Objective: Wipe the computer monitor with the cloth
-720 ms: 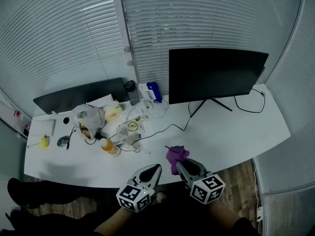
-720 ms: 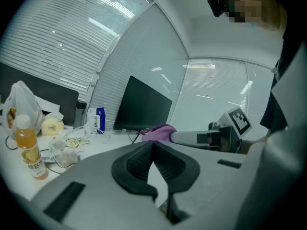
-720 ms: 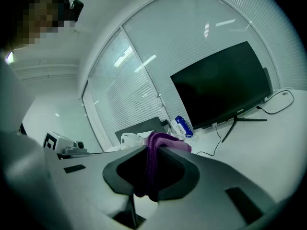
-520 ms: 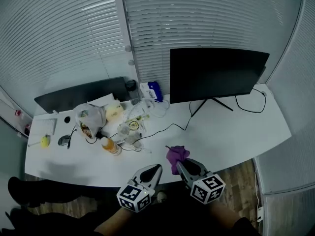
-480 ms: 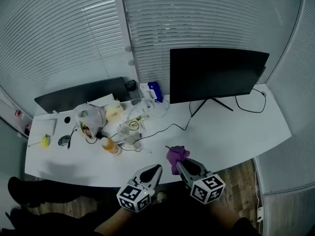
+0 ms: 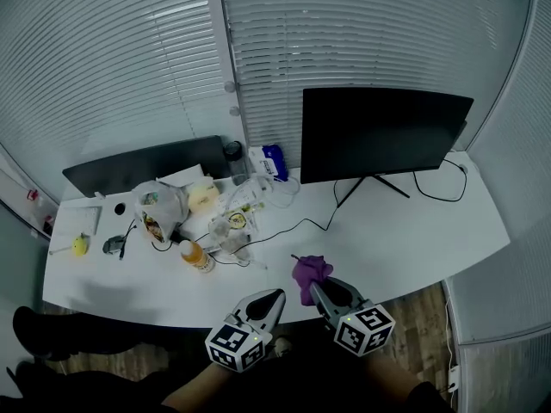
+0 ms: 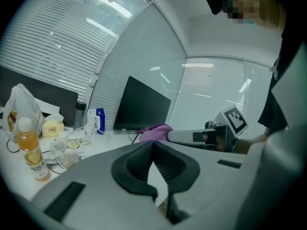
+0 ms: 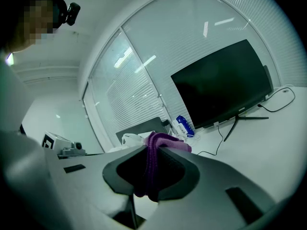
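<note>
The fingers (image 8: 178, 170) of the right gripper (image 8: 152, 150) are pinched on a purple cloth (image 8: 165, 140). The cloth is bunched between the tips, with a fold pushed out ahead of them and the rest hanging down between the pads. The fingers (image 7: 132, 164) of the left gripper (image 7: 152, 144) are pressed together at the tips, and nothing is held between them.

In the head view the two grippers are held side by side, the left one just to the left of the right, with both sets of fingers pointed forward. The cloth is carried over the near edge of the white table (image 6: 413, 231).

Ahead of the right fingers, a black cable (image 6: 301, 224) is laid across the table towards the monitor. Farther ahead and a little to the right, the monitor (image 6: 383, 134) is stood upright on its stand at the far side of the table, well apart from the cloth, and its screen is dark.

Ahead and to the left of the left fingers, a bottle of orange liquid (image 6: 195, 256) is stood upright. A plastic bag (image 6: 155, 205) is set beyond it among loose wrappers. A blue and white packet (image 6: 269, 162) is placed just left of the monitor, and a dark panel (image 6: 142, 166) is seen farther left. Closed blinds (image 6: 362, 33) are hung behind everything.
</note>
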`<state>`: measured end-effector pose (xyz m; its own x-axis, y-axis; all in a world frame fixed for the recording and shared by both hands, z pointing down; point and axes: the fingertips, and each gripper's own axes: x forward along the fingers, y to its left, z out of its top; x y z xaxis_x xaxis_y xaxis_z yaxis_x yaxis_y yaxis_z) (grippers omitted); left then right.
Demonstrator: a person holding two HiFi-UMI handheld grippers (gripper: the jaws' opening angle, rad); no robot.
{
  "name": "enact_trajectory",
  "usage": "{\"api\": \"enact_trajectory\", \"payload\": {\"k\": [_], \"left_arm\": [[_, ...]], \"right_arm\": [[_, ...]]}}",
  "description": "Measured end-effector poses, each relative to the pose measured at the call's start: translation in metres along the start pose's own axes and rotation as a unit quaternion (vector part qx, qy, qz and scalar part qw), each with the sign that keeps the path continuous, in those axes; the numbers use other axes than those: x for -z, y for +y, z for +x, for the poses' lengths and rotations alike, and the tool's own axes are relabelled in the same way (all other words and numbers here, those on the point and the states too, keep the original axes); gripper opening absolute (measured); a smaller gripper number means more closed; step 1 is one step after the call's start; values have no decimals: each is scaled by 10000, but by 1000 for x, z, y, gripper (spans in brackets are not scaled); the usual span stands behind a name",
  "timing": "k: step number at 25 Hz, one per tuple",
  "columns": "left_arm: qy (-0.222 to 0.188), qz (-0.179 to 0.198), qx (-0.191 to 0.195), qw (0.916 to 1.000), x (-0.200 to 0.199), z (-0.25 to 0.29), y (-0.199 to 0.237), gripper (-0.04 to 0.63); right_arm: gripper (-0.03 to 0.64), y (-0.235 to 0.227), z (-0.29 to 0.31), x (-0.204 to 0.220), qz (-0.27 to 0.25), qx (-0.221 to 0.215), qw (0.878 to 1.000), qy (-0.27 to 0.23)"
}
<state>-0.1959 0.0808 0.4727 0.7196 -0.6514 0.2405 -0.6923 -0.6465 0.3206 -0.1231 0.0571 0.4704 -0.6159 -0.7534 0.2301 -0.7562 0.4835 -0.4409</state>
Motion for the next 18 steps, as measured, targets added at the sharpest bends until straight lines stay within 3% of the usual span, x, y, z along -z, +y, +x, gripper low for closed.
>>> {"api": "enact_trajectory", "payload": {"k": [18], "left_arm": [[-154,-44,-247,9996,-24,24,16,5]], "right_arm": [[77,-22,42,-36,-276,-112,9996,-1]]}}
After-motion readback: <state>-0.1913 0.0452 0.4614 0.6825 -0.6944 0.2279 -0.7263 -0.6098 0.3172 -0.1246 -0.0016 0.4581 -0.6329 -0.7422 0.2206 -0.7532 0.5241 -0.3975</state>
